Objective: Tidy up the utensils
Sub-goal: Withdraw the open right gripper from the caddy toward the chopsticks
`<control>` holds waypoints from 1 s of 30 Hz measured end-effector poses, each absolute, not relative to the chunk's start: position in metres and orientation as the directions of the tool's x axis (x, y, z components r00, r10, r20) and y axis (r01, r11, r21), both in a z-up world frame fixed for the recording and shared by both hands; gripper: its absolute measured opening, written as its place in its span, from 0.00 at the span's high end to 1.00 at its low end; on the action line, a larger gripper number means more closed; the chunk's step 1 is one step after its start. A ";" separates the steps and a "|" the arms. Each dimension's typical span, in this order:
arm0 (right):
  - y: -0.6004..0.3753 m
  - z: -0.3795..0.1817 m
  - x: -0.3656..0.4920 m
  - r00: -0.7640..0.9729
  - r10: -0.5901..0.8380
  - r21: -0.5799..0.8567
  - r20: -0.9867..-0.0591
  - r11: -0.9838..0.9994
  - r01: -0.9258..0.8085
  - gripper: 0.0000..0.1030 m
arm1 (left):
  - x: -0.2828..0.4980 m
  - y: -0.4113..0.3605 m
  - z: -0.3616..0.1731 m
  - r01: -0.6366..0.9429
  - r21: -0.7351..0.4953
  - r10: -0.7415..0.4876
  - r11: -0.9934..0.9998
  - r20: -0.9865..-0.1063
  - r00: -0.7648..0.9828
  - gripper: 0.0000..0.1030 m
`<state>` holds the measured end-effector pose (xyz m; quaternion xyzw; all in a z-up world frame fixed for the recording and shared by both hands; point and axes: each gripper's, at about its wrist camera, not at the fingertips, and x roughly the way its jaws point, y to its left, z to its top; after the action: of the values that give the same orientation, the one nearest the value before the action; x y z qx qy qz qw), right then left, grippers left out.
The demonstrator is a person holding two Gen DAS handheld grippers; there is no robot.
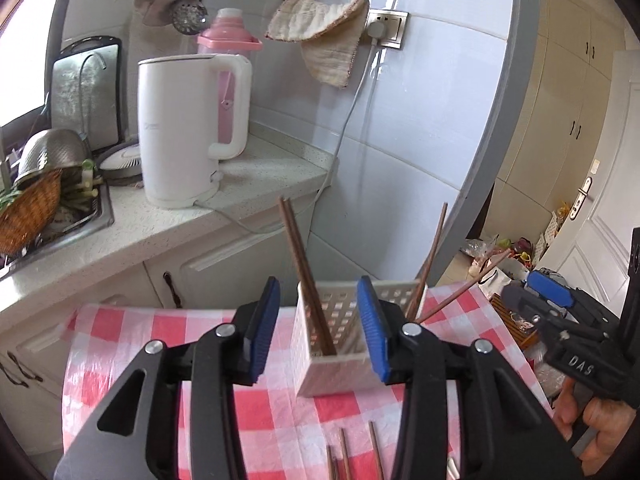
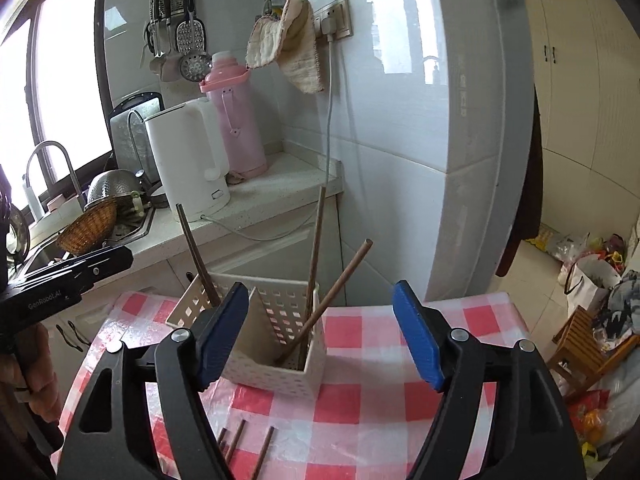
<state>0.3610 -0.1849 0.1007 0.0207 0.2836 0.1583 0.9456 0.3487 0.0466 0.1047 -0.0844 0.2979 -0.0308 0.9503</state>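
Note:
A white perforated utensil holder (image 1: pixel 336 344) (image 2: pixel 280 344) stands on a small table with a red-checked cloth (image 1: pixel 224 420) (image 2: pixel 372 392). Brown wooden chopsticks (image 1: pixel 304 272) (image 2: pixel 316 260) lean inside its compartments. Several loose chopsticks (image 1: pixel 344 456) (image 2: pixel 248 452) lie on the cloth in front of it. My left gripper (image 1: pixel 320 328) is open and empty, its blue pads on either side of the holder, closer to the camera. My right gripper (image 2: pixel 320 336) is open and empty just in front of the holder; it also shows in the left wrist view (image 1: pixel 548 292) at the right.
A kitchen counter (image 1: pixel 192 216) (image 2: pixel 248 204) behind the table holds a white kettle (image 1: pixel 188 128) (image 2: pixel 188 160), a pink thermos (image 2: pixel 236 116) and a sink with a wicker basket (image 1: pixel 28 212). A tiled wall corner (image 2: pixel 460 160) stands right of it. Bags and a small wooden stool (image 2: pixel 584 336) sit on the floor at right.

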 end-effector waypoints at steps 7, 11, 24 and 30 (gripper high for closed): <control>-0.217 0.054 0.297 0.772 0.310 0.185 -0.555 0.951 -0.249 0.22 | 0.274 0.060 0.054 -0.036 -0.219 -0.102 0.975 -0.585 0.804 0.57; -0.219 0.021 0.263 0.747 0.289 0.158 -0.599 0.957 -0.243 0.21 | 0.238 0.063 0.019 -0.075 -0.229 -0.084 0.971 -0.614 0.785 0.57; -0.162 -0.049 0.224 0.607 0.335 0.135 -0.721 0.927 -0.350 0.20 | 0.220 0.020 -0.051 0.028 -0.180 -0.151 0.983 -0.722 0.676 0.76; -0.145 -0.068 0.236 0.577 0.293 0.105 -0.762 0.936 -0.337 0.21 | 0.231 0.006 -0.076 0.054 -0.159 -0.159 0.986 -0.772 0.615 0.81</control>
<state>0.2357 -0.1450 -0.0680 -0.0256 0.4241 0.1774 0.8877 0.2310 0.0055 -0.0760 -0.0599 0.4347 -0.0594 0.8966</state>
